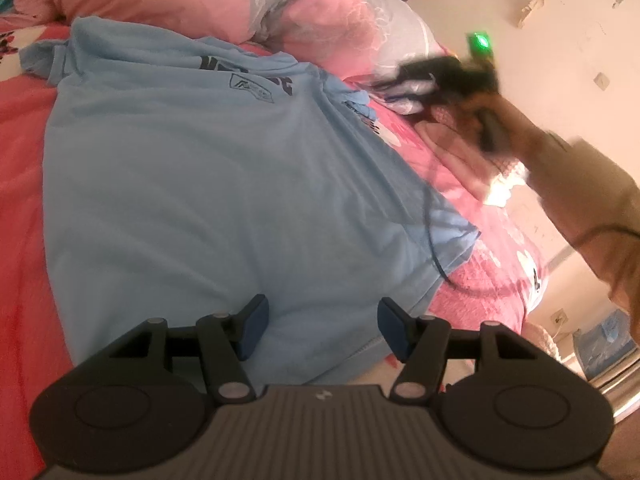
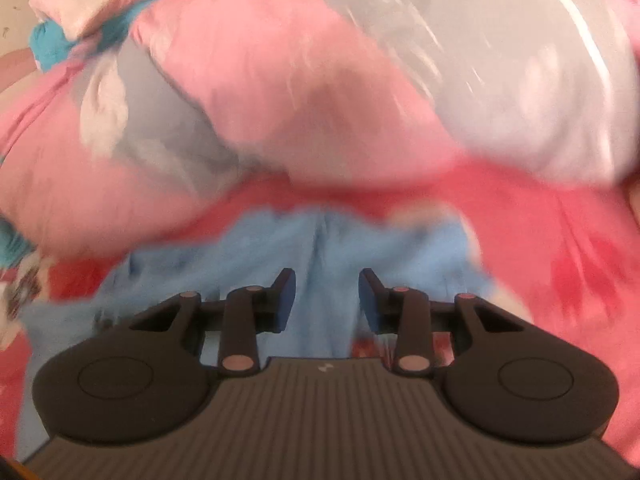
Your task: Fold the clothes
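Lying flat on a pink bedspread (image 1: 24,208), a light blue T-shirt (image 1: 208,184) sits beneath the left gripper (image 1: 322,326) and right gripper (image 2: 327,300), both with jaws parted and empty.

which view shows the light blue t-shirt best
The left wrist view: the light blue t-shirt lies spread on the bed, sharp, dark print visible. The right wrist view gives only a blurred blue patch of it beyond the right gripper.

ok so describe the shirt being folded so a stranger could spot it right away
On the bed with the red-pink printed sheet, below the heaped pink and grey quilt, lies a light blue t-shirt spread flat. It is the only blue garment there, with dark lettering near its top.
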`<state>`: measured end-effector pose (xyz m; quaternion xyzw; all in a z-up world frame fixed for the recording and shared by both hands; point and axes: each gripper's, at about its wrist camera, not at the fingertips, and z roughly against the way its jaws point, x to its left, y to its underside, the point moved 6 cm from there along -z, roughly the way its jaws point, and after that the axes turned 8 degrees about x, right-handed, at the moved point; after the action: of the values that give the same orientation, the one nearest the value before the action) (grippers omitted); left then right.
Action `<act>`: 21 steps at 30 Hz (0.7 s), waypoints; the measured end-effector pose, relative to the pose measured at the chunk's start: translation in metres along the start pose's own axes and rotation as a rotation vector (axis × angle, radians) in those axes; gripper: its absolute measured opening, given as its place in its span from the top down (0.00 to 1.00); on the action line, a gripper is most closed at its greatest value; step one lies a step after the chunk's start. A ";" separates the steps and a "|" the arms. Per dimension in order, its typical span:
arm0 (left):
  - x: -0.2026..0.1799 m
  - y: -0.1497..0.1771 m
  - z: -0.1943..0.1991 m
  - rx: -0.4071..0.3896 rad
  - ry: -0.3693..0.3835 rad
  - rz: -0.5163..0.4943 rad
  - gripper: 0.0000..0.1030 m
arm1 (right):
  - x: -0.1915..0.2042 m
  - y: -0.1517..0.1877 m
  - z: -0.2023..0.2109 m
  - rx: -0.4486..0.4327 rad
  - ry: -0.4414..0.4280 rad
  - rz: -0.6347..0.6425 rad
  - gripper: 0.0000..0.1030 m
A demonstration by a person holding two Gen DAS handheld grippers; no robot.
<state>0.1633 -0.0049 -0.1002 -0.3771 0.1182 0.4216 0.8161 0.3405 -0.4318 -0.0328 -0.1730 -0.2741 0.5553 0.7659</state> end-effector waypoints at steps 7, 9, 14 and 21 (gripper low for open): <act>0.000 -0.001 -0.003 -0.005 -0.008 -0.013 0.40 | -0.029 0.105 0.052 0.115 -0.067 -0.150 0.67; 0.000 -0.001 -0.003 -0.009 -0.006 -0.013 0.40 | -0.042 0.135 0.070 0.098 -0.098 -0.212 0.67; -0.003 0.002 -0.005 -0.033 -0.035 -0.030 0.40 | -0.076 0.206 0.114 0.058 -0.064 -0.298 0.67; -0.035 0.029 0.017 -0.114 -0.186 -0.068 0.38 | -0.062 0.267 0.171 -0.048 -0.175 -0.301 0.67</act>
<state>0.1170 -0.0034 -0.0855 -0.3860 0.0049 0.4328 0.8146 0.0194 -0.4107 -0.0634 -0.0992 -0.3758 0.4406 0.8092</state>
